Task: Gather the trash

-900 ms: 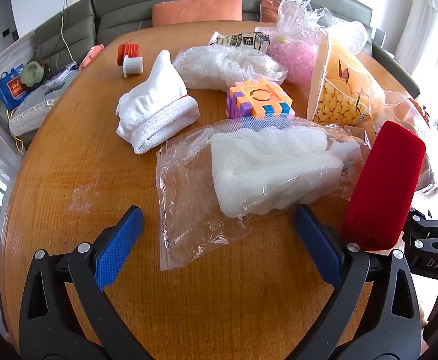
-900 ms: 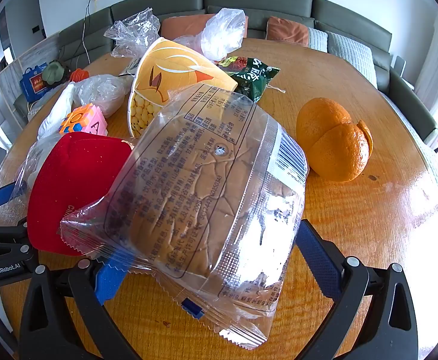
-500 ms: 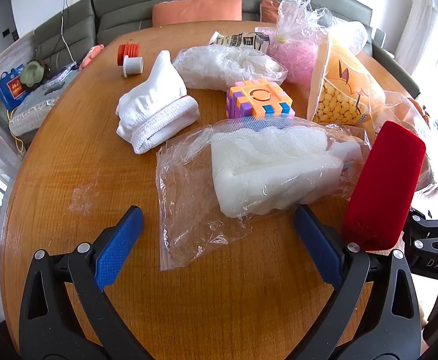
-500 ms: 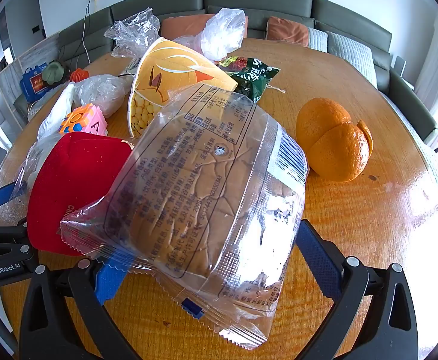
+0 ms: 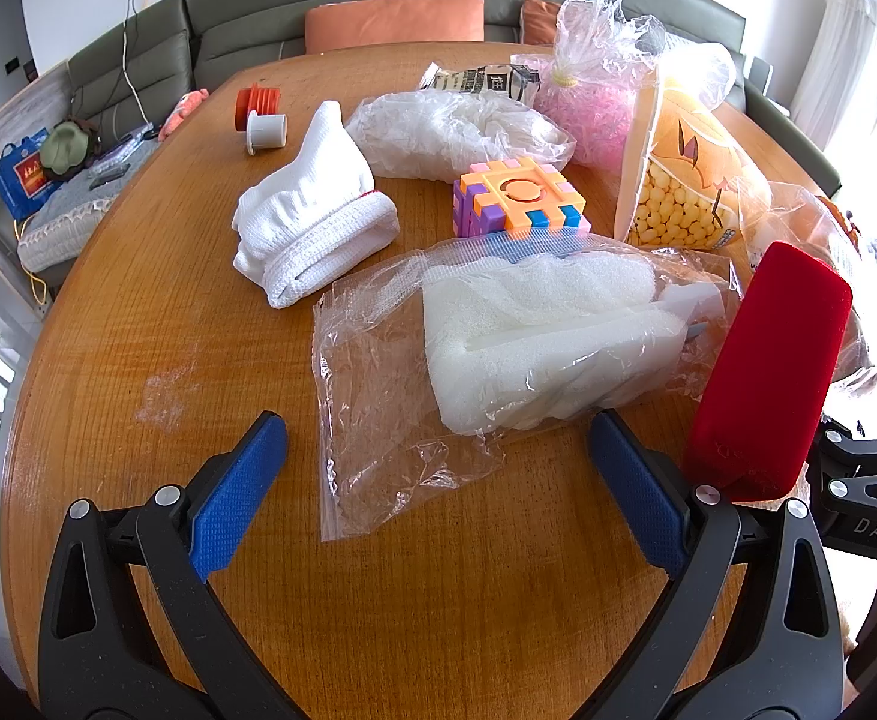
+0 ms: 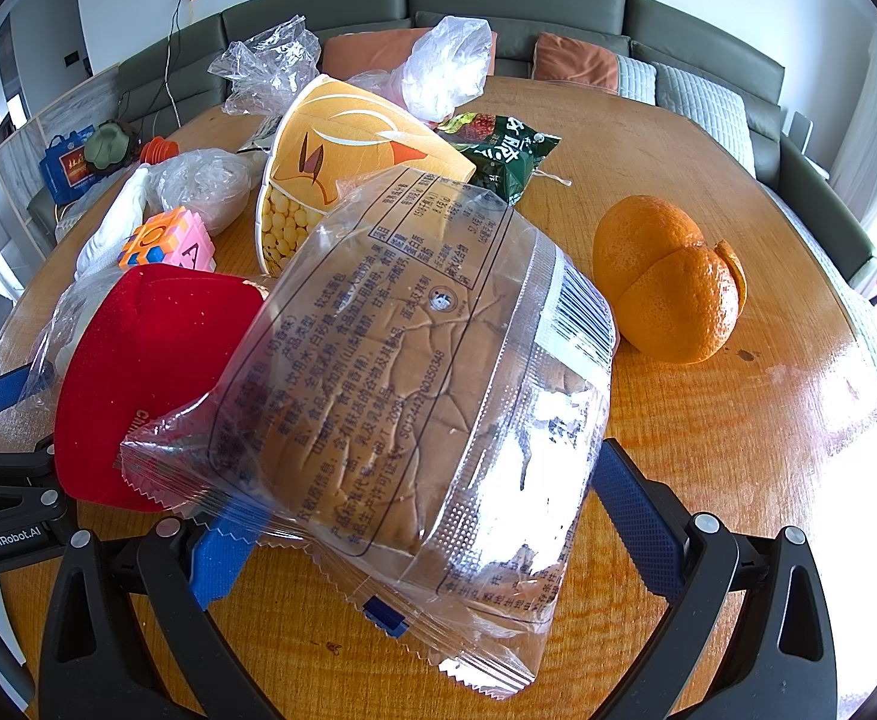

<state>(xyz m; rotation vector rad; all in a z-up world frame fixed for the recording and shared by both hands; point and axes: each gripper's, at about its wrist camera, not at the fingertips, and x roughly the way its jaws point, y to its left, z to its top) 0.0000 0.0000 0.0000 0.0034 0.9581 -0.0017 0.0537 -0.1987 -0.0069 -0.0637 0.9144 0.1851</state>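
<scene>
In the left wrist view my left gripper stands open just above the round wooden table. The near corner of a clear zip bag with white foam lies between its blue pads, untouched. In the right wrist view my right gripper is open too. A wrapped bread loaf fills the gap between its fingers, leaning on a red case; the left pad sits under the wrapper's edge and no squeeze shows. More plastic lies farther back: a crumpled clear bag, a bag of pink shreds and a green snack packet.
A folded white cloth, a coloured puzzle cube, two spools and a tipped popcorn cup share the table. A peeled orange sits right of the bread. A green sofa runs behind the table.
</scene>
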